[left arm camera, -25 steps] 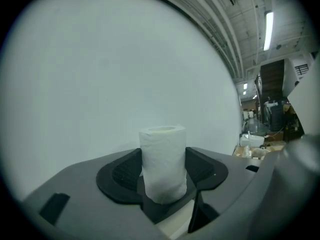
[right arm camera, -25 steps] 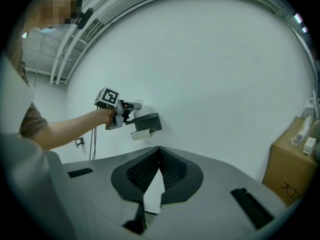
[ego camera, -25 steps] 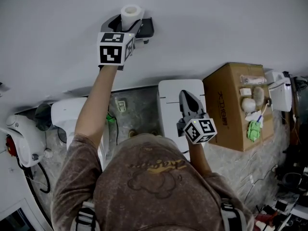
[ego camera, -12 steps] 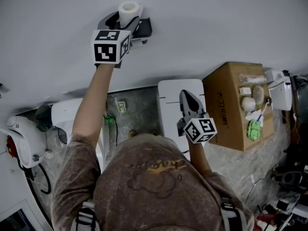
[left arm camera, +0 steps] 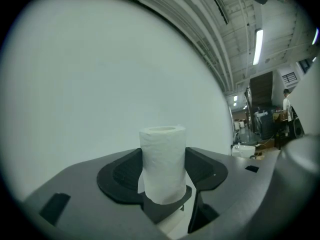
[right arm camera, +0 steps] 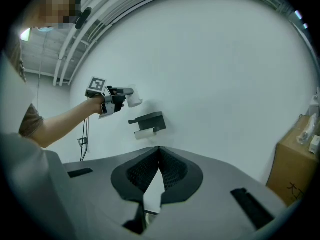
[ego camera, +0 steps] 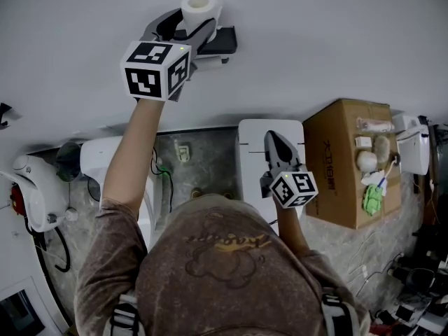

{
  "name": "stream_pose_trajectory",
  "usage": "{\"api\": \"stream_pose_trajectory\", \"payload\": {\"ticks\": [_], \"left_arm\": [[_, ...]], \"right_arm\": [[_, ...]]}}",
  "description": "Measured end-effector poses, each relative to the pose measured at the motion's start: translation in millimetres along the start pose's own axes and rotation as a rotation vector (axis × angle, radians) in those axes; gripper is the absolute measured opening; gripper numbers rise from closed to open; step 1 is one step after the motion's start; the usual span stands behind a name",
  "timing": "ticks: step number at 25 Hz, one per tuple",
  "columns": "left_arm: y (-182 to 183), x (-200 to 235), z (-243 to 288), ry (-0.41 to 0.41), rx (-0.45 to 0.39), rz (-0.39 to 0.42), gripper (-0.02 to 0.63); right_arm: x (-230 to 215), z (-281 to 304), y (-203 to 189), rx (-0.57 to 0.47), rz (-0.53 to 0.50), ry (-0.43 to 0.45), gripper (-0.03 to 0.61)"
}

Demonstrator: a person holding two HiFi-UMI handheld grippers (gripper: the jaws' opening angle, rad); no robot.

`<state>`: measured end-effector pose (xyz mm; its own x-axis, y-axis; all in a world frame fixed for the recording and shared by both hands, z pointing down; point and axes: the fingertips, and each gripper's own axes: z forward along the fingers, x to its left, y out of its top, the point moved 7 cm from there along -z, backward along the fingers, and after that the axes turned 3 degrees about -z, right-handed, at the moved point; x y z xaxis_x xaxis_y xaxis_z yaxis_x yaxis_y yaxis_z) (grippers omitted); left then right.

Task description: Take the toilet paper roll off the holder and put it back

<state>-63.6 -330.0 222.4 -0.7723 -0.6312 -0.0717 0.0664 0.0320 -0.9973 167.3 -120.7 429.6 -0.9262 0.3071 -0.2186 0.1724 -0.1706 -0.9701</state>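
Note:
My left gripper (ego camera: pixel 194 24) is shut on a white toilet paper roll (ego camera: pixel 199 7), which stands upright between the pads (left arm camera: pixel 161 161). It holds the roll close to the white wall, above and left of the black holder (ego camera: pixel 218 42). In the right gripper view, the roll (right arm camera: pixel 134 101) hangs clear of the holder (right arm camera: pixel 149 119), and a white roll (right arm camera: pixel 144 132) sits under that shelf. The holder's top (left arm camera: pixel 167 211) shows just below the held roll. My right gripper (ego camera: pixel 275 141) is lower, its jaws shut and empty (right arm camera: pixel 159 149).
A cardboard box (ego camera: pixel 346 163) with small items on it stands at the right. A white panel (ego camera: pixel 252 161) lies under the right gripper. White equipment (ego camera: pixel 105 170) and cables are at the lower left. The wall (ego camera: pixel 336 40) is bare.
The left gripper has risen with the roll, lifting it away from the black holder. The right gripper has stayed where it was.

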Motion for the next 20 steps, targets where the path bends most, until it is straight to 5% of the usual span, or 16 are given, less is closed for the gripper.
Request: {"api": "stream_pose_trajectory", "payload": {"ticks": [9, 20], "left_arm": [[19.5, -11.0, -57.4, -0.010, -0.048, 0.009, 0.279], [-7.9, -18.0, -114.9, 0.054, -0.040, -0.029, 0.279]], "right_arm": [[15.8, 13.5, -1.8, 0.006, -0.010, 0.077, -0.003], [26.3, 27.7, -3.1, 0.021, -0.022, 0.154, -0.003]]}}
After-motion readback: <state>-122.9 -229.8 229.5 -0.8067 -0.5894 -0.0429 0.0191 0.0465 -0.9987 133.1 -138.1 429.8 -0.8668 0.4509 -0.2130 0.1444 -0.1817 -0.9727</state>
